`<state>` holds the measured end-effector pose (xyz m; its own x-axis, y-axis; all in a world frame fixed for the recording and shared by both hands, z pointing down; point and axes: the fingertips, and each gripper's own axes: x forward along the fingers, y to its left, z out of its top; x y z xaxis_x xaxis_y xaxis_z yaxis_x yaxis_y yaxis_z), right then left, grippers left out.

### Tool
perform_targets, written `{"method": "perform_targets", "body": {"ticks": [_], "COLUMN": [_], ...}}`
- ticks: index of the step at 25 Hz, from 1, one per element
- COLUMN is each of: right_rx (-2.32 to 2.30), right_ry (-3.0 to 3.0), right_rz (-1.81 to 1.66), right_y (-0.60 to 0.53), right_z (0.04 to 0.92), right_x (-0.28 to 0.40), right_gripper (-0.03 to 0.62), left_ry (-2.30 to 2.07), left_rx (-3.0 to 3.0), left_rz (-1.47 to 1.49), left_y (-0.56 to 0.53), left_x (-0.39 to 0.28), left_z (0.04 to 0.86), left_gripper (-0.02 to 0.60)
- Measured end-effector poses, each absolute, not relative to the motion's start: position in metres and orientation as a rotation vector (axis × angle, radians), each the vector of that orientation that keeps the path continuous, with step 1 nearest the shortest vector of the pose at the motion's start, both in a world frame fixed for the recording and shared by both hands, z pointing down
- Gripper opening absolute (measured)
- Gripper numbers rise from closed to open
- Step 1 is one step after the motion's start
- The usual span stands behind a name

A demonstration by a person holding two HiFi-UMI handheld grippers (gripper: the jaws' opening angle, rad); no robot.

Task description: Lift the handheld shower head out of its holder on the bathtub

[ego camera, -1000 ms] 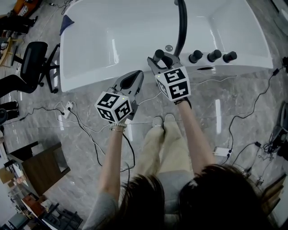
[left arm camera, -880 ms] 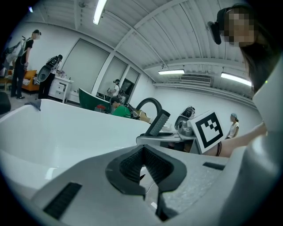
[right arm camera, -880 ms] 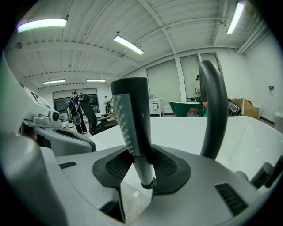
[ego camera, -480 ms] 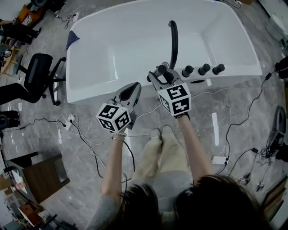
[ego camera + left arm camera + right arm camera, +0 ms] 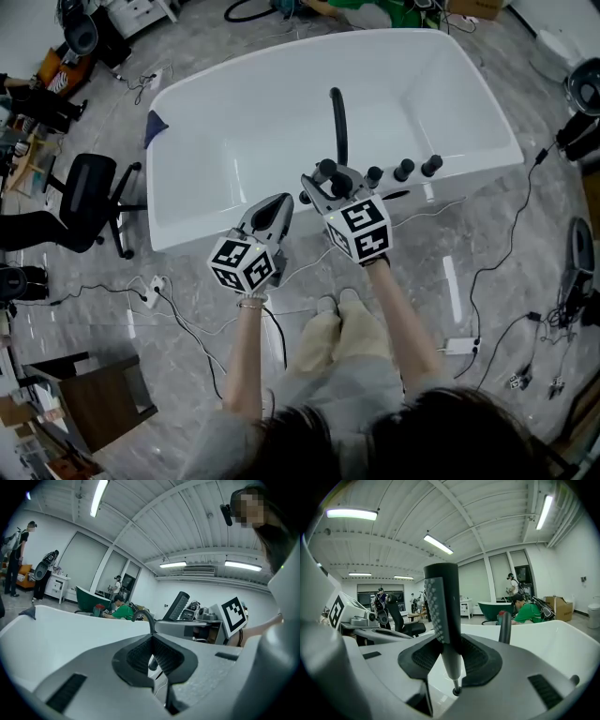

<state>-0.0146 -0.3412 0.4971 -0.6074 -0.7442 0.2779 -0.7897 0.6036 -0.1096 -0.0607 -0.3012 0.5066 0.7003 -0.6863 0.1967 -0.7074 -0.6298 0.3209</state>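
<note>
1. Shower head [image 5: 442, 599], right gripper view: it stands upright in the right gripper [image 5: 451, 654], whose pads clamp the grey handle just below the black dotted face. The handle's lower tip hangs free over the white bathtub [image 5: 562, 637], with no holder around it. On that showing the lift looks done, or all but done. No hose can be made out here. The black faucet spout [image 5: 505, 627] rises just right of the handle, apart from it.

2. Left gripper view: the left gripper [image 5: 152, 644] has its pads drawn together with nothing between them, so it takes no part in the hold. The shower head shows to the right, beyond the jaws. A green tub [image 5: 90, 603] and several people stand far off across the room.

3. Head view: both grippers are side by side above the tub's near rim, the right one carrying the shower head. Three knobs [image 5: 403, 170] sit on the rim just to its right. The holder cannot be picked out beneath the gripper. An office chair [image 5: 82, 192] stands left of the tub, a blue cloth [image 5: 155, 125] lies at its far-left corner, and a socket strip [image 5: 155, 282] lies on the floor. Only the spout and knobs are close enough to obstruct.
</note>
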Motion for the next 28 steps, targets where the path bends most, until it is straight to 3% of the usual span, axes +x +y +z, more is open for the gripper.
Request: {"method": "perform_targets", "body": {"ticks": [28], "right_rx": [1.409], "right_ry": [-2.719], "right_rz": [0.186], "right_y": [-0.278], "right_z": [0.354], "right_x": [0.004], "right_gripper": [0.133], "left_ry": [-1.082], "left_rx": [2.688], "left_rz": [-0.111], "left_y": [-0.256], "left_x": [-0.059], "left_z": [0.362], "left_gripper": [0.005]}}
